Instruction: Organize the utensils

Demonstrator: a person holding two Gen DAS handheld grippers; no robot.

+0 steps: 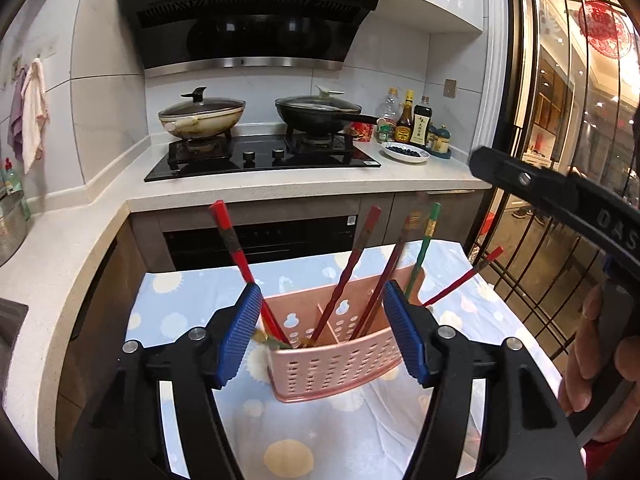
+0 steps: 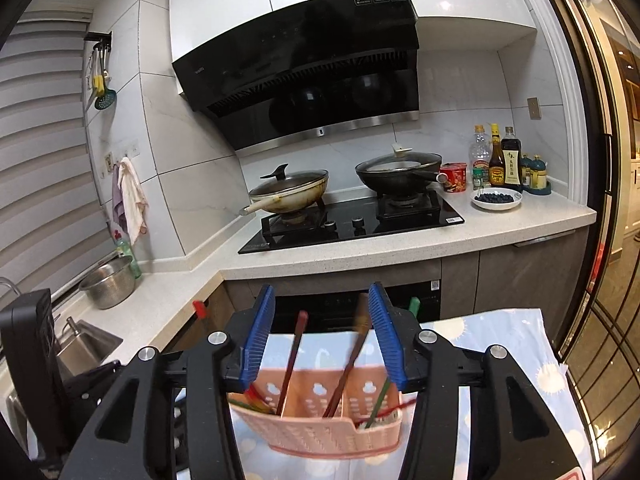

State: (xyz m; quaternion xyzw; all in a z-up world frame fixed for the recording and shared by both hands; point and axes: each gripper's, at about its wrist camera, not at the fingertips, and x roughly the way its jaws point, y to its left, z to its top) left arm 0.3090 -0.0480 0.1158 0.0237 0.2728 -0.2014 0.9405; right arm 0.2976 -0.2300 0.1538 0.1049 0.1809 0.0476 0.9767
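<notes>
A pink perforated utensil holder (image 1: pixel 340 364) stands on a blue patterned cloth (image 1: pixel 280 432) and holds several red chopsticks (image 1: pixel 232 240) and one green chopstick (image 1: pixel 424 248). My left gripper (image 1: pixel 324 332) is open, its blue pads on either side of the holder, above it. The right gripper's body (image 1: pixel 560 204) shows at the right of the left wrist view. In the right wrist view my right gripper (image 2: pixel 322 340) is open and empty above the same holder (image 2: pixel 320 428), with chopsticks (image 2: pixel 348 364) rising between its pads.
Beyond the cloth-covered table is a counter (image 2: pixel 500 228) with a gas hob (image 2: pixel 352 220), two lidded woks, sauce bottles (image 2: pixel 504 160) and a bowl of blueberries (image 2: pixel 497 199). A sink (image 2: pixel 84 344) and steel pot (image 2: pixel 110 286) lie left. Glass doors (image 1: pixel 580 120) stand right.
</notes>
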